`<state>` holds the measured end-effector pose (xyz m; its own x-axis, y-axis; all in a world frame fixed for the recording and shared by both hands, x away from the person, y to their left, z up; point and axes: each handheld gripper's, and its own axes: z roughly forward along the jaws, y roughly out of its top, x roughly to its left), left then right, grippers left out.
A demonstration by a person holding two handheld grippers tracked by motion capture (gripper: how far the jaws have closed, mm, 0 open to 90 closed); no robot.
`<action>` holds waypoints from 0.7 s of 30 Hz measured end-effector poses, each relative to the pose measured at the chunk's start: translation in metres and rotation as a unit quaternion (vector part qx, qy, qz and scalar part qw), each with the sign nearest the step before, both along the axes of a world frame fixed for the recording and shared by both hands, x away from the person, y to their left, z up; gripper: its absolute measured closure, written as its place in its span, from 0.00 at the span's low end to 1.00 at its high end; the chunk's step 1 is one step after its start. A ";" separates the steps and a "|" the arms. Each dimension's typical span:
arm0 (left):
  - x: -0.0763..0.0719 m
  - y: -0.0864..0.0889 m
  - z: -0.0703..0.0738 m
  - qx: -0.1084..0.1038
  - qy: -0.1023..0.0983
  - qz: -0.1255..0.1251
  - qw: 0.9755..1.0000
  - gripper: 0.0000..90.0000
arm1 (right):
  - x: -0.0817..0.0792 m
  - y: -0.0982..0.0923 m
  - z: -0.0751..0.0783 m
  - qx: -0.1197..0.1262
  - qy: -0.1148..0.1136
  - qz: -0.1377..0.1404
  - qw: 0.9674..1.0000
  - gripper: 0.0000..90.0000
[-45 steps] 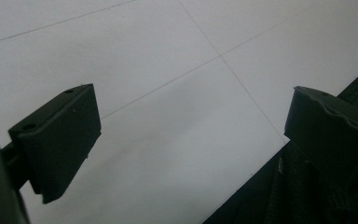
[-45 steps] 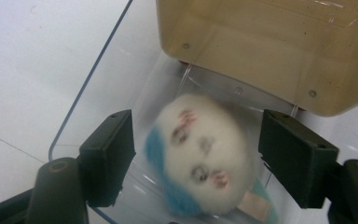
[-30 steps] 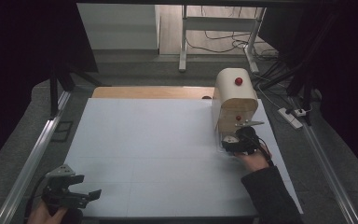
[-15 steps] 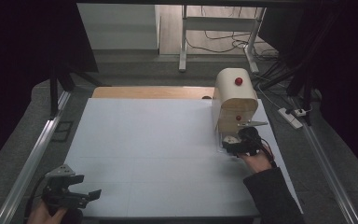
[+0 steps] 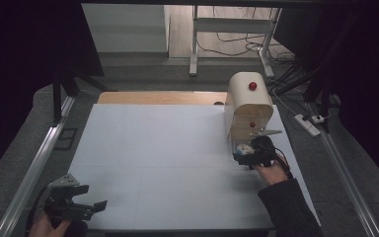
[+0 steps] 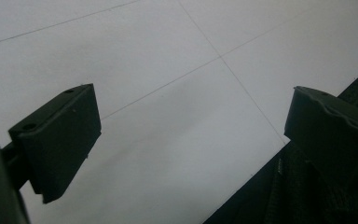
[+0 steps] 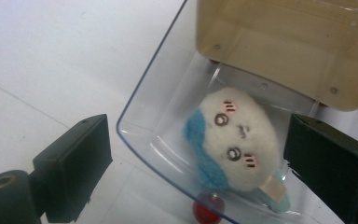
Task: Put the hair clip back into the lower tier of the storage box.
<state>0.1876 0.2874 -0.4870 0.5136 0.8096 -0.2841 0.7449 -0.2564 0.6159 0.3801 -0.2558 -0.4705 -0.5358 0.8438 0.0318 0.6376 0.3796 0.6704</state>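
the right claw [image 5: 243,154] has just been opening and stands released around the clear drawer [image 7: 168,135], pads off it. in the drawer lies a white and blue plush toy [image 7: 235,140], pulled out from the wooden box [image 5: 248,106] on the tabletop [image 5: 153,148]. the left claw [image 5: 86,207] hangs released over the tabletop's near left corner

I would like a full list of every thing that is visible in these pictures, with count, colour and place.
Rounded wooden box with red knob: one, pale beige, far right part of the table.
Clear plastic drawer: one, transparent, pulled out at the box's near side.
Small plush toy: one, white with blue, lying in the drawer.
Small red ball: one, red, at the drawer's near edge.
White table top: one, white, centre.
Power strip: one, white, floor at the right.
Left gripper: one, black, near left corner, jaws open, holding nothing.
Right gripper: one, black, at the drawer, jaws just opening, not pressing on the drawer.
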 end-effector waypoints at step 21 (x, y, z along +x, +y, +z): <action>0.000 0.001 0.000 -0.003 0.000 -0.001 1.000 0.04 | -0.012 0.007 0.002 0.006 0.003 0.021 1.000 0.01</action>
<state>0.1875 0.2881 -0.4869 0.5146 0.8072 -0.2891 0.7443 -0.2532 0.6180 0.3676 -0.2491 -0.4681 -0.5699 0.8204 0.0460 0.6261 0.3973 0.6709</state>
